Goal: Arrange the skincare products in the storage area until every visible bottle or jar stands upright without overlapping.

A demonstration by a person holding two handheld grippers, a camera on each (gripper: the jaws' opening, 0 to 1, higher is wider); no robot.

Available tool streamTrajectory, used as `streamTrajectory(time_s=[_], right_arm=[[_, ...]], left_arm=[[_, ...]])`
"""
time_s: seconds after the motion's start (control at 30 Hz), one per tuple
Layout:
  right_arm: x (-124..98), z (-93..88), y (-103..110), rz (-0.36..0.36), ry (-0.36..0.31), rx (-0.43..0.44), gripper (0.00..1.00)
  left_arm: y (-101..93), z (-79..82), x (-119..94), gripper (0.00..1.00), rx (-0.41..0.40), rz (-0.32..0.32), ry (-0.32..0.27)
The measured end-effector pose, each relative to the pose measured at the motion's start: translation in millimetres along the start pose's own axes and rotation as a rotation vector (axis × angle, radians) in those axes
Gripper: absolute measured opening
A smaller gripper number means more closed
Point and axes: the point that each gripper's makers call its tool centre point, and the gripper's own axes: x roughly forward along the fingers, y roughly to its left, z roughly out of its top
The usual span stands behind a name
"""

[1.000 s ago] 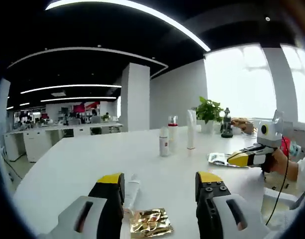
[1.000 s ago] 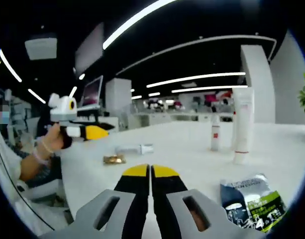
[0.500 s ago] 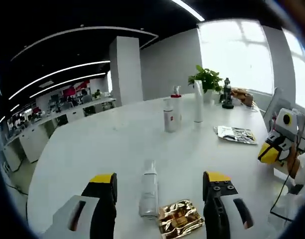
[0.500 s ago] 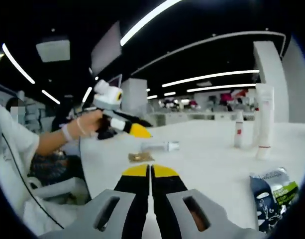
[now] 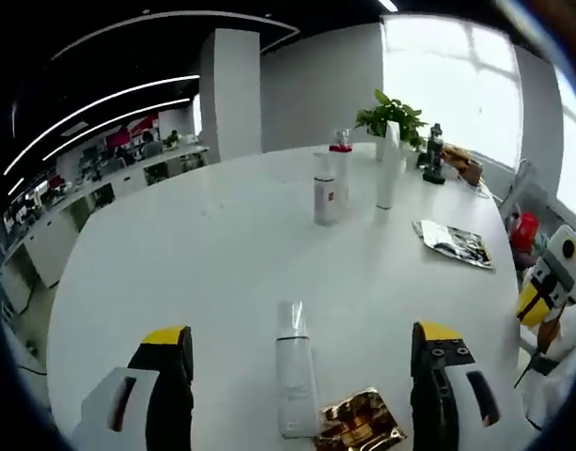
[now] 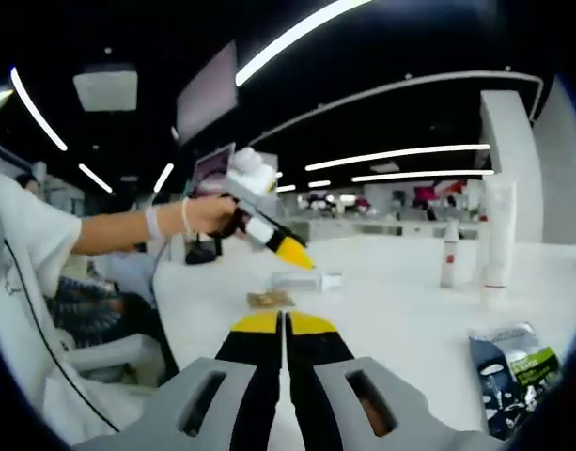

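Left gripper (image 5: 302, 343) over the white table (image 5: 203, 254), jaws spread wide, nothing between them and touching nothing. Fallen bottle (image 5: 294, 376) lies on its side on the table, in the gap between the two jaws, cap end pointing away from the camera. Gold sachet (image 5: 361, 423) touches or nearly touches the bottle's near end, on the right-jaw side. Farther out, a small bottle (image 5: 324, 190) stands upright, with a red-capped bottle (image 5: 341, 172) just behind it and a tall white tube (image 5: 387, 166) upright beside them. Dark sachet (image 5: 454, 243) lies flat to the right of those. Potted plant (image 5: 393, 116) at the table's far edge. Right gripper's yellow tip (image 5: 532, 301) enters at the right edge.

Right gripper (image 6: 284, 324) jaws pressed together, holding nothing, above the table. Ahead, the left gripper (image 6: 292, 252), in a hand (image 6: 212, 214), points down over the fallen bottle (image 6: 306, 280) and gold sachet (image 6: 269, 299). Dark sachet (image 6: 513, 371) lies near on the right.
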Motion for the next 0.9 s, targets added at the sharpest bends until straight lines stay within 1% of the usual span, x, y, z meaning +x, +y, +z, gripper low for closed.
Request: streamTrajectory(time_s=[0.03,0.07,0.13,0.17,0.2,0.23,0.27,0.3,0.33,0.4,0.43,0.53,0.63,0.7,0.77,0.8,0.9], right_arm=[[-1,0.6,-1,-0.001,-0.002,0.002,0.00],[-1,0.6,-1,-0.002,-0.002,0.002,0.00],[-2,-0.6,-2,-0.008,0.003,-0.002,0.00],[-2,-1.8,-3,-0.013,0.009,-0.008,0.00],[-2,-3.3,-6,-0.024,0.016,-0.019,0.00],[-3,-4.0,-8,-0.036,0.019,-0.026,0.00],[-3,-4.3,-9,-0.039,0.020,-0.030,0.00],[-3,-4.2,-10,-0.043,0.021,-0.030,0.00],[-3,-4.1,-10,-0.045,0.022,-0.031,0.00],[-5,-2.6,-13,-0.054,0.018,-0.029,0.00],[-6,-2.1,-15,-0.059,0.017,-0.030,0.00],[-8,1.4,-23,-0.092,0.006,-0.046,0.10],[-10,0.8,-29,-0.112,0.025,-0.088,0.23],[-11,1.7,-34,-0.141,0.025,-0.108,0.29],[-12,1.5,-37,-0.153,0.029,-0.105,0.36],[-13,1.4,-39,-0.159,0.032,-0.099,0.40],[-14,0.8,-44,-0.178,0.039,-0.110,0.56]], left_arm=[[-3.0,-2.5,1,1.00,0.005,0.000,0.031],[-5.1,-1.8,2,1.00,0.006,0.004,0.034],[-11.8,-3.0,3,0.99,0.001,-0.002,0.060],[-9.7,-3.9,6,0.99,-0.010,0.000,0.088],[-8.2,-4.7,7,0.99,-0.005,0.006,0.108],[-3.5,-5.9,10,0.98,0.015,0.018,0.140],[-1.7,-7.0,11,0.95,0.029,0.018,0.164],[-2.9,-7.0,15,0.92,0.026,0.004,0.188],[-3.3,-6.4,16,0.89,0.020,0.000,0.191],[-4.5,-5.7,23,0.87,-0.028,-0.028,0.209],[-3.7,-5.7,25,0.86,-0.028,-0.029,0.212],[-2.2,-11.6,32,0.80,-0.015,-0.041,0.269],[-1.0,-11.8,39,0.70,-0.008,-0.040,0.289],[-0.6,-11.5,42,0.64,0.005,-0.036,0.303],[0.0,-10.8,45,0.63,0.003,-0.035,0.315],[1.1,-11.1,47,0.62,0.003,-0.032,0.330],[3.9,-12.1,49,0.62,0.020,-0.023,0.358]])
